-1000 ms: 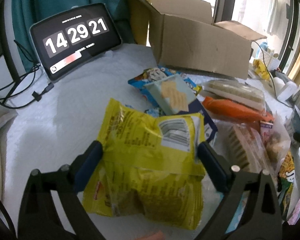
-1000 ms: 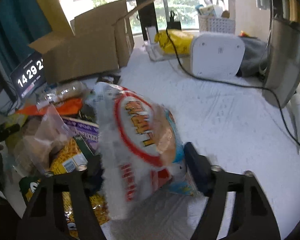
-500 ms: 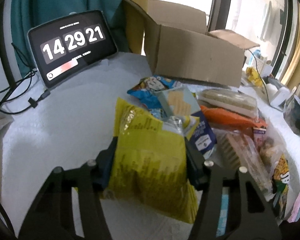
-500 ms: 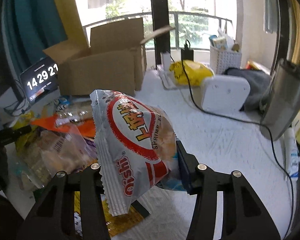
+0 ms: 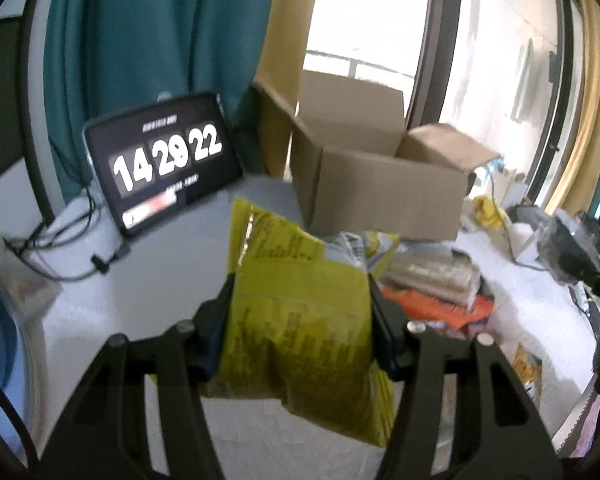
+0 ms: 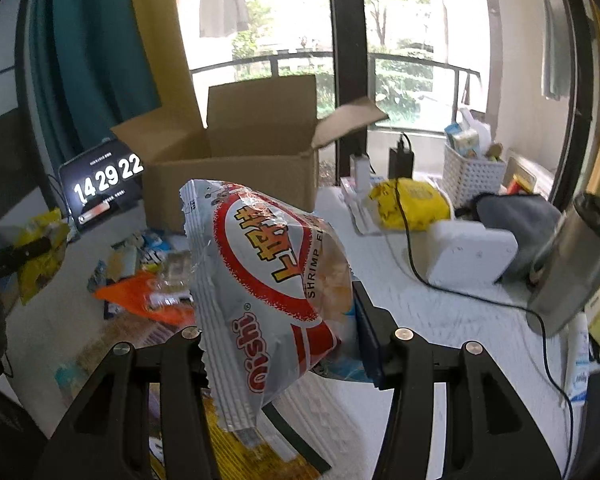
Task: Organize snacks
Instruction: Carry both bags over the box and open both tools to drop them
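Note:
My left gripper (image 5: 300,316) is shut on a yellow snack bag (image 5: 296,320) and holds it above the white table, in front of the open cardboard box (image 5: 380,184). My right gripper (image 6: 280,320) is shut on a white and red Oishi shrimp chips bag (image 6: 268,280), held up in the air facing the same box (image 6: 236,160). The left gripper with its yellow bag shows at the far left of the right wrist view (image 6: 40,252). Several other snack packets (image 6: 148,280) lie in a pile on the table.
A tablet clock (image 5: 164,160) leans at the back left with cables (image 5: 60,256) beside it. A white device (image 6: 472,256), a cable, a steel tumbler (image 6: 572,264), a white basket (image 6: 472,168) and a yellow bag (image 6: 412,204) stand to the right.
Both grippers have lifted their bags up off the table and toward the cardboard box. The left gripper closed on the yellow bag during the last second.

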Demonstrator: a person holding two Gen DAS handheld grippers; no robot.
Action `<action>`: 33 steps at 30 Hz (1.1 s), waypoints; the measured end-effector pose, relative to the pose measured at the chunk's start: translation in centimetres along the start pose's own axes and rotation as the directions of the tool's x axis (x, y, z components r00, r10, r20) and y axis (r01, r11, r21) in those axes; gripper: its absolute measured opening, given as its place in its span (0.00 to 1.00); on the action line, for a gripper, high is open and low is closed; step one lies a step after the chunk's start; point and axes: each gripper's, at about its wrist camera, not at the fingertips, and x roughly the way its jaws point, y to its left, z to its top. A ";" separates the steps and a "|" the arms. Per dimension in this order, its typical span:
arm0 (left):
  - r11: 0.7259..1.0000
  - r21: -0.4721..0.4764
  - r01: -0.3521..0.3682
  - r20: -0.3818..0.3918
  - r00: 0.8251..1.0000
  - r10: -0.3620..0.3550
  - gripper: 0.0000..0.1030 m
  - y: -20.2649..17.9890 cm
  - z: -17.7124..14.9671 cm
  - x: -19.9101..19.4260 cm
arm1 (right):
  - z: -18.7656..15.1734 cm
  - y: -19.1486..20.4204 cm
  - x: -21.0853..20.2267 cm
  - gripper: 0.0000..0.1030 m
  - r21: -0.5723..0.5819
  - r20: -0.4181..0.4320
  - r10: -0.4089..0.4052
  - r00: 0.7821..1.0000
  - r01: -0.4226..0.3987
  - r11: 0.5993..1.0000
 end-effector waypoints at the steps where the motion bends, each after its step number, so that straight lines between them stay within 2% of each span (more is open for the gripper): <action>1: 1.000 0.007 0.006 0.015 1.000 -0.006 0.57 -0.3 0.6 -0.2 | 0.4 0.2 0.1 0.52 -0.006 0.007 0.005 1.000 -0.005 1.000; 15: 0.990 0.109 0.090 0.138 0.985 -0.105 0.57 -4.6 7.4 0.9 | 6.7 1.9 2.7 0.52 -0.080 0.116 0.082 0.990 -0.073 0.994; 28: 0.980 0.170 0.107 0.224 0.964 -0.144 0.58 -6.8 13.8 5.2 | 12.8 2.8 6.6 0.52 -0.160 0.183 0.109 0.977 -0.080 0.984; 33: 0.976 0.182 0.116 0.229 0.961 -0.157 0.58 -7.5 15.3 7.6 | 14.9 2.9 8.9 0.52 -0.171 0.191 0.119 0.974 -0.087 0.981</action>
